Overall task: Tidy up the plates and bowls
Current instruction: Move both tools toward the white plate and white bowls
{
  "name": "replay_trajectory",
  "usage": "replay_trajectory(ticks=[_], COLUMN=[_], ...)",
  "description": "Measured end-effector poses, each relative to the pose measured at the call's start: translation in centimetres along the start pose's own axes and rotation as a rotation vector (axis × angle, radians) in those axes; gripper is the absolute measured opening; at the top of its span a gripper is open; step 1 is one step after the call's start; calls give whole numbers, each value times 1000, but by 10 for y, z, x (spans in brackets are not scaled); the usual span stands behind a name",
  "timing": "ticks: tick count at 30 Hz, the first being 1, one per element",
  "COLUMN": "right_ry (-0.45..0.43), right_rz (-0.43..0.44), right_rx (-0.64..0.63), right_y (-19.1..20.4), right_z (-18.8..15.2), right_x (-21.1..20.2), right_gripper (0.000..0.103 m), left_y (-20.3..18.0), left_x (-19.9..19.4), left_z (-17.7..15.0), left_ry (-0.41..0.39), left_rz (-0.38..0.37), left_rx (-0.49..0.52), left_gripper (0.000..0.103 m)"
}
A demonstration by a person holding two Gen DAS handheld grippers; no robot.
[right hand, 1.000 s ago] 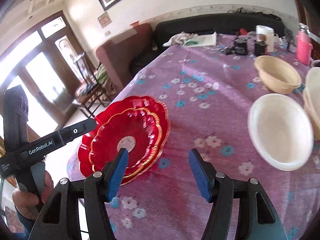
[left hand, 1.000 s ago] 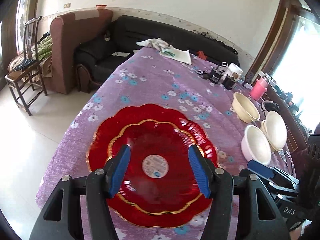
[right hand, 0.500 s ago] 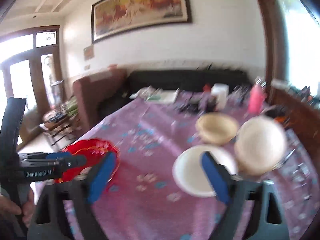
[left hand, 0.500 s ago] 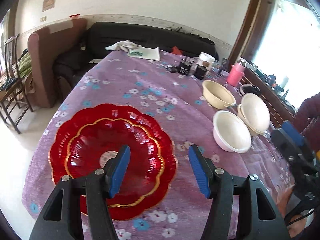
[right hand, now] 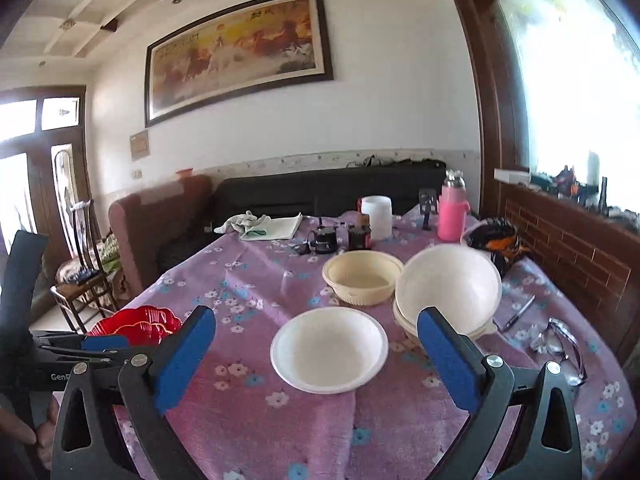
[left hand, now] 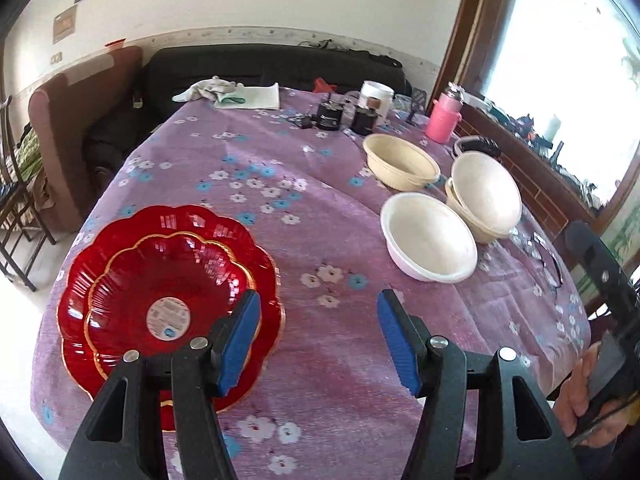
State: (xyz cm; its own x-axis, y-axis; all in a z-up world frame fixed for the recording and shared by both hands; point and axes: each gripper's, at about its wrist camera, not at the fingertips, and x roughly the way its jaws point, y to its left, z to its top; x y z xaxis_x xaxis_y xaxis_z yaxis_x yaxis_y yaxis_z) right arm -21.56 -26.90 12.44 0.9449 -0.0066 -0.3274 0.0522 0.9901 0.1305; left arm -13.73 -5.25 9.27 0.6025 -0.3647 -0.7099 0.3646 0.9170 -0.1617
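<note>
Plates look stacked; bowls next. Right tongs (right hand: 316,356), wide open and empty, face the round white plastic bowl (right hand: 329,349) at 12 o'clock; left tongs (left hand: 318,340) idle, open too.

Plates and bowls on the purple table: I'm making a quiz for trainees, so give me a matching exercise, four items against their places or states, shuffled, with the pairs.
Items
1. red plates
2. single white bowl
3. tilted white bowl
4. cream bowl

States
A. leaning in another bowl, on the table's right side
B. stacked, smaller on larger, at the table's left edge
C. upright, farthest back of the bowls, near the dark jars
D. alone and upright on the cloth, straight ahead of the right gripper

Pairs: 1-B, 2-D, 3-A, 4-C
</note>
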Motion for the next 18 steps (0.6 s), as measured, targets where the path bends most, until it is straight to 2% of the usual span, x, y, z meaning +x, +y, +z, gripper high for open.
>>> replay_trajectory(ticks=[3,5,6,7,8,9,10,14,18], right_ry=[45,103,153,183,216,249,274,301,323], right_rz=[30,14,0,-4,-1,17,46,63,118], right_rx=[104,175,210,231,257,292,336,376,419], right_y=[-29,-52,-66,-75,-83,-92,-101,-117,-122], right_z=[-4,-10,-14,-17,-20,-25,-30,-34,-33], right_x=[8,20,29,34,40,46,52,61,70], right_gripper=[102,100,93,76,67,53,47,47,42], left_y=[-9,-15,-18,-20,-23,-25,-28,-38,-46], left_x=[6,10,14,17,21,24,29,48,74], left_z=[0,1,3,5,8,11,16,34,52], left_ry=[18,26,33,40,50,55,61,79,109], left_rz=[12,21,22,20,10,4,-4,-34,-50], left_rx=[18,26,30,33,32,30,25,12,-5], left_gripper=[60,60,60,60,60,60,60,60,60])
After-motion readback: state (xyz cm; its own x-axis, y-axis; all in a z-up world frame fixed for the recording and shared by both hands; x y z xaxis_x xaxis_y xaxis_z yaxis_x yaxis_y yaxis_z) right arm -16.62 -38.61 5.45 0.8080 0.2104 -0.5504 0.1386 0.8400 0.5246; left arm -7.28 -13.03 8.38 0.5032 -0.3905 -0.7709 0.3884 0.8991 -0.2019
